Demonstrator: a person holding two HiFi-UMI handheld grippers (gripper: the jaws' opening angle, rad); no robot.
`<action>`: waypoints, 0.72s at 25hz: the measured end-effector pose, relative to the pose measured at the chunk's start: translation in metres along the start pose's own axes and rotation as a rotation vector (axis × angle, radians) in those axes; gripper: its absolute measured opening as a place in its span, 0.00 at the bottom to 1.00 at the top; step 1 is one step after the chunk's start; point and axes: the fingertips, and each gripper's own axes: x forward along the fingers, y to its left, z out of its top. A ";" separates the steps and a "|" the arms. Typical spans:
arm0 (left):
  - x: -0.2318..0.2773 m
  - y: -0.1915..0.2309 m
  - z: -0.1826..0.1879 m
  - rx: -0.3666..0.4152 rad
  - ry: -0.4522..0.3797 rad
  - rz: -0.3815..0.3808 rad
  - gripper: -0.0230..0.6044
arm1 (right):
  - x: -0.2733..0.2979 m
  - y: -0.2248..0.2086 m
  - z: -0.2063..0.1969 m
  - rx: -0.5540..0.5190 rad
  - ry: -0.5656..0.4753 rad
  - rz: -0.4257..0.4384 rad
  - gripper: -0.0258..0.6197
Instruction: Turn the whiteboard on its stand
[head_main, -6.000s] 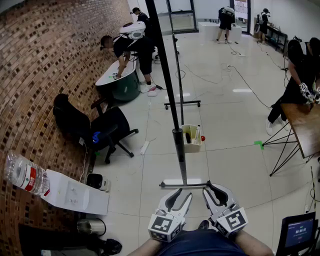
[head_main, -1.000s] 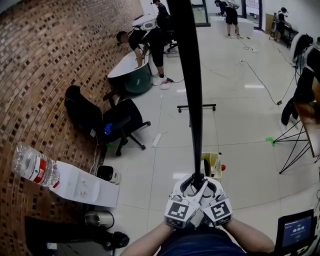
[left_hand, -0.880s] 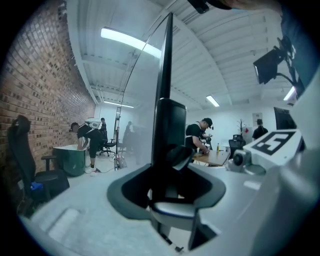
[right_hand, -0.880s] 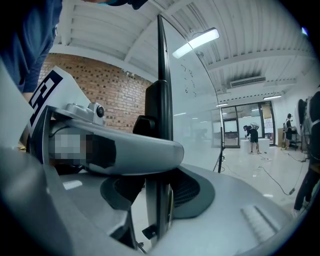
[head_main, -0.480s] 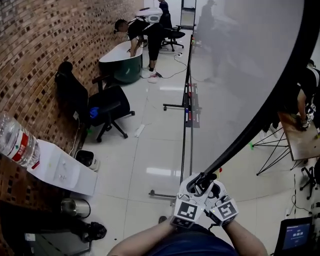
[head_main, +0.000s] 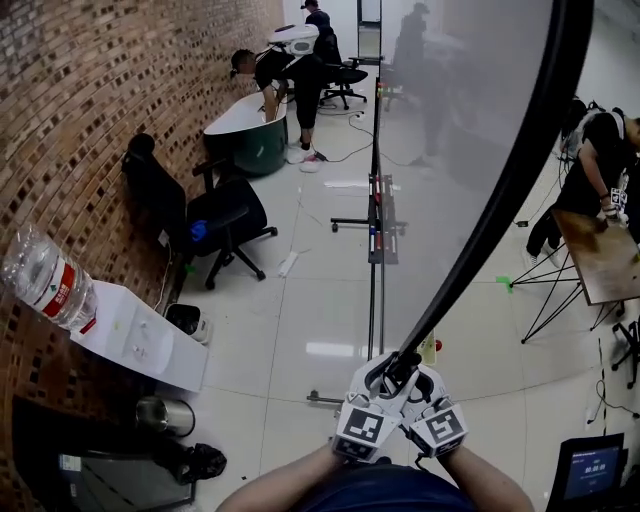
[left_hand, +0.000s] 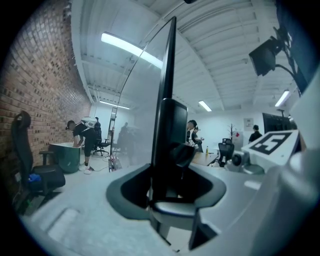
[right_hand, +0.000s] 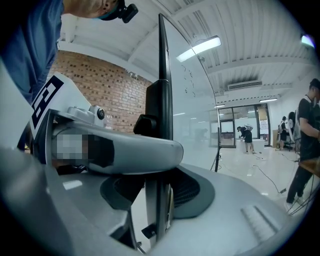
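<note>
Whiteboard (head_main: 470, 130) hangs tilted on its stand (head_main: 379, 290), above the tiled floor (head_main: 300, 330). Its black edge slants down toward the person. The 2 grippers sit side by side at the lower end. Left gripper (head_main: 384, 374) and right gripper (head_main: 412, 376) both have jaws narrow, clamped on that edge.

Grey, black-edged whiteboard (head_main: 460, 150)

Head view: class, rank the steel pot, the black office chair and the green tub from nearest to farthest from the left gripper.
1. The steel pot, on the floor to the left of the left gripper, by the brick wall.
2. The black office chair, farther along that wall.
3. The green tub, farthest, near the top of the view.
</note>
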 end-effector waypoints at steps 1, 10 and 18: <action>-0.005 -0.002 0.000 -0.002 -0.004 0.005 0.35 | -0.002 0.005 -0.001 -0.002 0.001 0.004 0.28; -0.058 -0.027 -0.007 0.005 0.013 0.053 0.34 | -0.034 0.055 -0.002 -0.008 -0.021 0.043 0.28; -0.079 -0.048 -0.019 -0.005 0.019 0.065 0.34 | -0.058 0.074 -0.012 0.003 -0.010 0.056 0.28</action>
